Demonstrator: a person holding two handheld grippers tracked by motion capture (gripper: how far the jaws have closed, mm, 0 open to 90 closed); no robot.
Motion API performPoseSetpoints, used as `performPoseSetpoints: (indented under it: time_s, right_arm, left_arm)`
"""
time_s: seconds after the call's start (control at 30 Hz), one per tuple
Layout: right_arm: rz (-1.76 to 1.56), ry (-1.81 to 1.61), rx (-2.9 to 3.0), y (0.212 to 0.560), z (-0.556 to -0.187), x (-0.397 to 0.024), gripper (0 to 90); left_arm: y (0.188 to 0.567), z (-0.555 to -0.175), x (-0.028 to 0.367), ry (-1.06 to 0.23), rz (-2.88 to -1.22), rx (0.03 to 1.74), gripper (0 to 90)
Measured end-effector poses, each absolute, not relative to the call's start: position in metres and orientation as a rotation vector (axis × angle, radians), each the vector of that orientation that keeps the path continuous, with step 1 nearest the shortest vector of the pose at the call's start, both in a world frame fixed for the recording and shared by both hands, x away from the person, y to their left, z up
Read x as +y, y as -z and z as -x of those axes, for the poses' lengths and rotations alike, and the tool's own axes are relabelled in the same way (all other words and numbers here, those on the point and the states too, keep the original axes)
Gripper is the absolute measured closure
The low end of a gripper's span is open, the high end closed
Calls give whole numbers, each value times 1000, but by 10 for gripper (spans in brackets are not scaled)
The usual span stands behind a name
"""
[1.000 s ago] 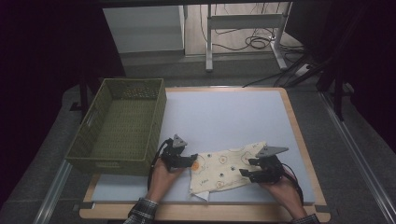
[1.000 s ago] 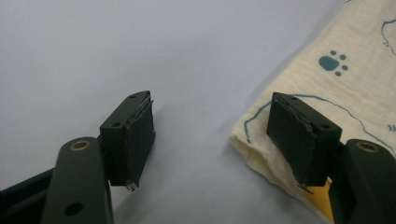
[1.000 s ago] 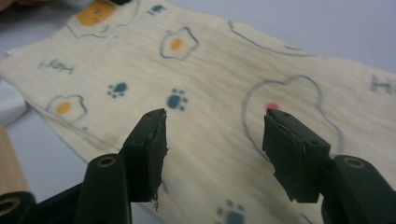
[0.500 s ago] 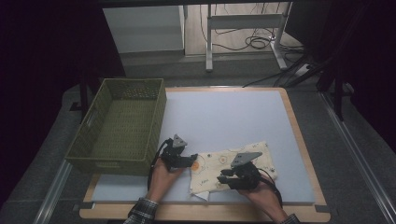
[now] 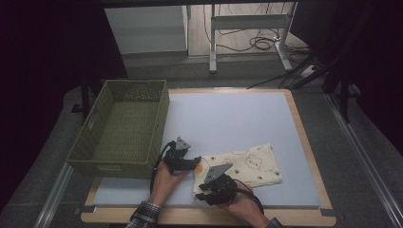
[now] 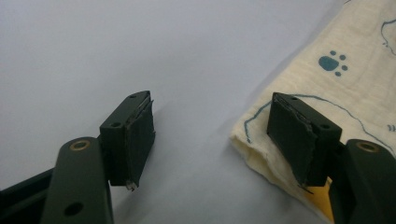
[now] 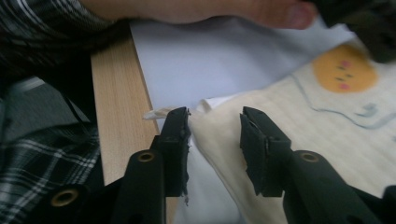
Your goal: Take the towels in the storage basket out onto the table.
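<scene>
A cream cloth [image 5: 247,164] printed with bears and paw marks lies flat on the pale blue mat [image 5: 228,118] near the front. My left gripper [image 5: 196,164] sits at the cloth's left end. In the left gripper view my left gripper [image 6: 212,112] is open, with one jaw over the cloth [image 6: 355,84] edge and the other over bare mat. My right gripper [image 5: 205,190] is at the cloth's near left corner. In the right gripper view the right gripper [image 7: 215,122] has just been opening, and the cloth [image 7: 299,121] corner lies between its jaws, unpinched.
A green woven basket [image 5: 114,167] stands on the left of the table, close behind the left hand. The table's wooden front edge [image 7: 119,116] runs just beside my right gripper. A checked sleeve [image 7: 42,154] is near it.
My right gripper has slid left along the cloth's near edge, from its right end to its left corner. The cloth now lies flatter. The left gripper has stayed put.
</scene>
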State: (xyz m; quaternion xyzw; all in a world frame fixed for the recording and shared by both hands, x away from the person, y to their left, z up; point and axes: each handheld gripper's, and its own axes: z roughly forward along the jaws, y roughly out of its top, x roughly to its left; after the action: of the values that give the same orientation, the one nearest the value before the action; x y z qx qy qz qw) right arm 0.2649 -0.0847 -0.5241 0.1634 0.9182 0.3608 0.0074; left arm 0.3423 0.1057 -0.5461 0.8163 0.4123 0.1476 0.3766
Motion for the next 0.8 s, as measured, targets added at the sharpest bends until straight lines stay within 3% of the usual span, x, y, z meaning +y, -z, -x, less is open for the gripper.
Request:
performPoseSetpoints:
  time_s: [0.1, 0.2, 0.33, 0.43, 0.63, 0.8]
  right_arm:
    - [-445, -1071, 2832, 528, -262, -80, 565]
    - [-392, -1022, 2788, 529, -258, -78, 606]
    - [-440, -1006, 2787, 527, -261, -79, 788]
    - [-513, -1039, 2819, 527, -269, -82, 843]
    - [-671, -1200, 2912, 526, -283, -93, 848]
    - [-687, -1275, 2894, 519, -285, -101, 846]
  left_arm:
    - [546, -342, 106, -376, -2090, 1054, 317]
    - [546, -342, 106, -377, -2091, 1054, 317]
    - [546, -342, 105, -390, -2092, 1053, 335]
    - [545, -341, 106, -381, -2091, 1022, 442]
    - [545, -339, 104, -307, -2101, 934, 853]
    - [540, -336, 103, -352, -2063, 926, 872]
